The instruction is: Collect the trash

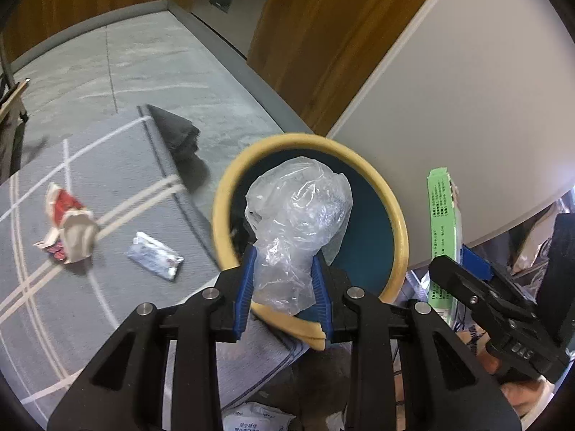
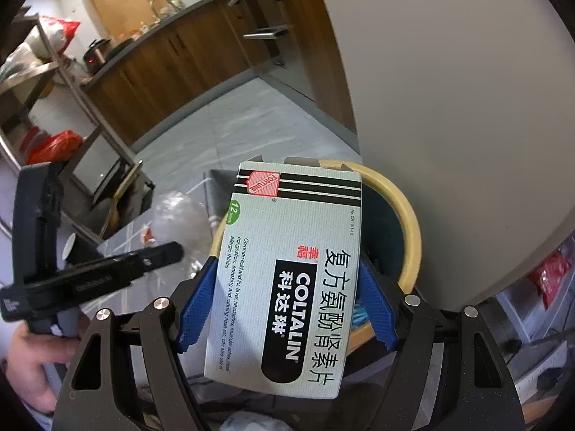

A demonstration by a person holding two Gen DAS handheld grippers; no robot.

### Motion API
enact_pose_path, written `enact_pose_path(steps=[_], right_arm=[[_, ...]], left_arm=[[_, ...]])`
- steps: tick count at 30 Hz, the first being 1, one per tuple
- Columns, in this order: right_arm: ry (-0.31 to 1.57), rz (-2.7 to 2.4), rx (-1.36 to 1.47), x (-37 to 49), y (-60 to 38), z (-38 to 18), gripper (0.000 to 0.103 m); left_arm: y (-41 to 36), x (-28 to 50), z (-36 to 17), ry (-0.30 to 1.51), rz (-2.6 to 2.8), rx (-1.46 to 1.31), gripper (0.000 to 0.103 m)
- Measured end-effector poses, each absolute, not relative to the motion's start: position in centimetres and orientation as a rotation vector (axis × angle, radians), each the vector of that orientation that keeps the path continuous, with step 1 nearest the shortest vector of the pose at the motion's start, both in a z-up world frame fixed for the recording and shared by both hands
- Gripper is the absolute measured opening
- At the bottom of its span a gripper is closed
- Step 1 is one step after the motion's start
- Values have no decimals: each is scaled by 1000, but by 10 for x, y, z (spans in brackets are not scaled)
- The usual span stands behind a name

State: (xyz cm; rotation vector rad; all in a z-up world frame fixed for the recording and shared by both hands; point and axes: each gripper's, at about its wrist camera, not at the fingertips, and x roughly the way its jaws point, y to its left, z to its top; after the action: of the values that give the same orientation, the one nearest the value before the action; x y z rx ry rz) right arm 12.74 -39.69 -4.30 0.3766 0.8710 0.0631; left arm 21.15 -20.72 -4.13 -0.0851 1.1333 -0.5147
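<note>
My left gripper (image 1: 284,255) is shut on a crumpled clear plastic bag (image 1: 298,208), which it holds over the mouth of a round bin with a yellow rim (image 1: 399,230) and a teal inside. My right gripper (image 2: 287,264) is shut on a white and green medicine box (image 2: 287,280), pinched flat between the blue pads (image 2: 199,305). The box hangs over the near side of the same bin rim (image 2: 409,222). In the left wrist view the green edge of the box (image 1: 444,222) shows to the right of the bin. A hand (image 2: 25,355) holds the left gripper.
On the grey patterned rug lie a crumpled red and white carton (image 1: 68,226), a silver wrapper (image 1: 154,260) and a dark folded cloth (image 1: 176,133). A white panel (image 1: 467,89) stands right behind the bin. Wooden cabinets (image 1: 316,36) and a metal rack (image 2: 72,82) line the room.
</note>
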Motion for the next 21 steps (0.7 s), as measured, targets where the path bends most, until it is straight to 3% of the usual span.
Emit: enact_pose_path(steps=[8,13,15,21], right_arm=[[885,48,410,129,-401,-46,75],[896,44,418,132,-403,-49,75],[901,39,423,135,-403,-50,75],[909,39,413,143,-397,-55,76]], left_arm=[[-238,223,-68,1182,-535,-56,37],[-243,223,-68,1167,-544,-68,67],[-239,223,-62,1146,-538,-72,75],[-213,227,-49,1114,-494,-99,83]])
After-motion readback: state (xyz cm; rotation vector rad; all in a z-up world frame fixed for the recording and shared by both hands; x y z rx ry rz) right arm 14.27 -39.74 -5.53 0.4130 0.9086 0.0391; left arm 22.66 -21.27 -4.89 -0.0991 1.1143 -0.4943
